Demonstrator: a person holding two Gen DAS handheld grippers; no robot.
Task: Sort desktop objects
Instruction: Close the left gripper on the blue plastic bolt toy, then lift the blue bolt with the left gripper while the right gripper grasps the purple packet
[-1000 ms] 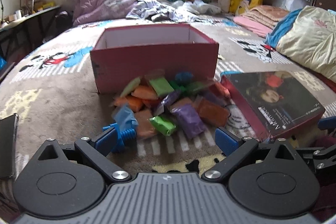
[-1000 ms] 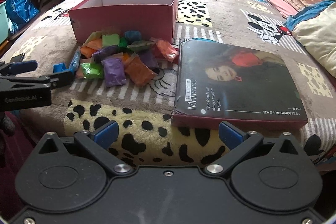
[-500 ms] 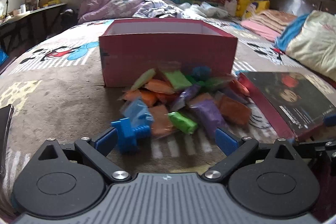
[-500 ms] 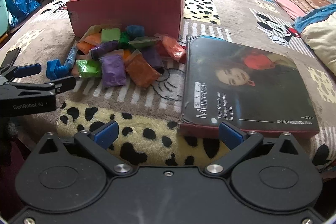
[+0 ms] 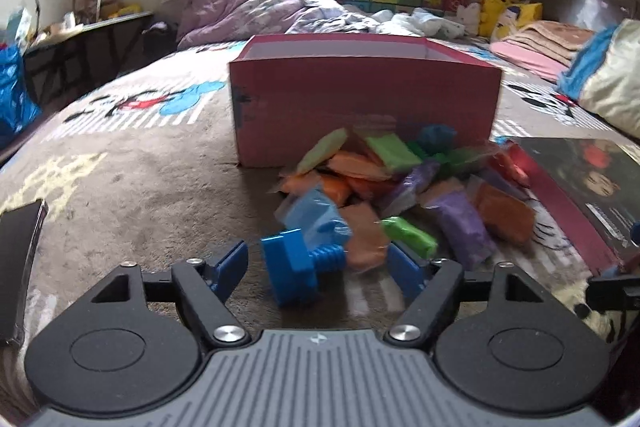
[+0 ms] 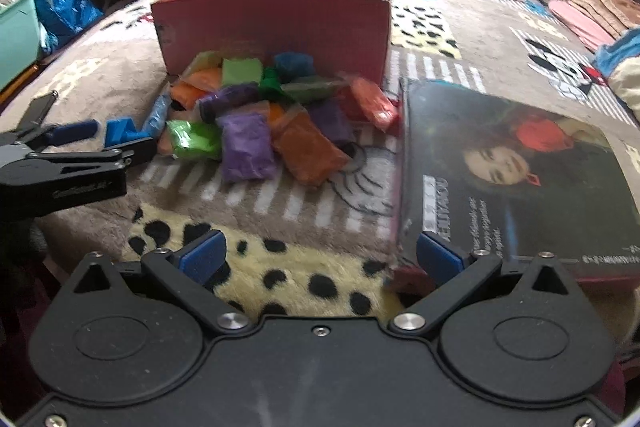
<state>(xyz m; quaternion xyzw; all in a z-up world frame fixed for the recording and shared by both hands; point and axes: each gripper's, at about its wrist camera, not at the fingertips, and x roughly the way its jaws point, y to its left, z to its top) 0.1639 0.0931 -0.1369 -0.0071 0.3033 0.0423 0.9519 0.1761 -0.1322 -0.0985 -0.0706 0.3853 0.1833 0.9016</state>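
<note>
Since a second ago the left gripper [image 5: 318,261] has closed in on the blue toy bolt [image 5: 298,265], which now lies between its spread, unclenched jaws, just left of the pile of coloured packets [image 5: 404,195]. Behind the pile stands the pink box [image 5: 364,99], apparently holding nothing yet, so sorting looks barely begun. Right of the pile, the right gripper [image 6: 318,259] hangs open before the box lid [image 6: 520,171].
</note>
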